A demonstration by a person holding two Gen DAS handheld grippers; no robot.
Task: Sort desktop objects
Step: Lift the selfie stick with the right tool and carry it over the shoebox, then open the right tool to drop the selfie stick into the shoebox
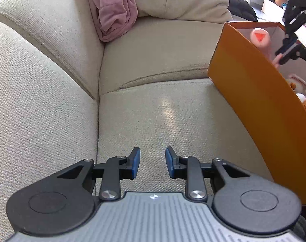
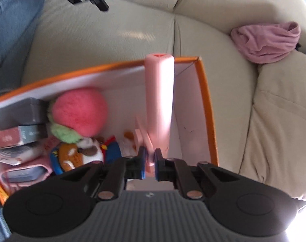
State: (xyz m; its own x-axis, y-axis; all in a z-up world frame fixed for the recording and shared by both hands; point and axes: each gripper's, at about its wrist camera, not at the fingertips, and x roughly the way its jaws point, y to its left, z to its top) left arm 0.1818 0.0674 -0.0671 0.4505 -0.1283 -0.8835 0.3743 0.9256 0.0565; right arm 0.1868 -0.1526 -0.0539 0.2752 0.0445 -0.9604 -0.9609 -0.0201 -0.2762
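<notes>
My right gripper [image 2: 150,162] is shut on a pink cylinder-shaped object [image 2: 160,100] with a red triangle on its end and holds it over the orange box [image 2: 208,109]. The box holds a pink plush ball [image 2: 80,111], a plush figure [image 2: 82,155], small boxes [image 2: 21,125] and a pink case [image 2: 25,174]. In the left wrist view the box [image 1: 254,92] stands at the right, with the pink object [image 1: 261,38] and the right gripper [image 1: 282,57] above it. My left gripper [image 1: 152,162] is open and empty over the sofa seat.
The box rests on a beige sofa [image 1: 153,111]. A crumpled pink cloth [image 1: 112,14] lies in the sofa's back corner, also shown in the right wrist view [image 2: 266,40]. The person's jeans [image 2: 11,16] show at the upper left.
</notes>
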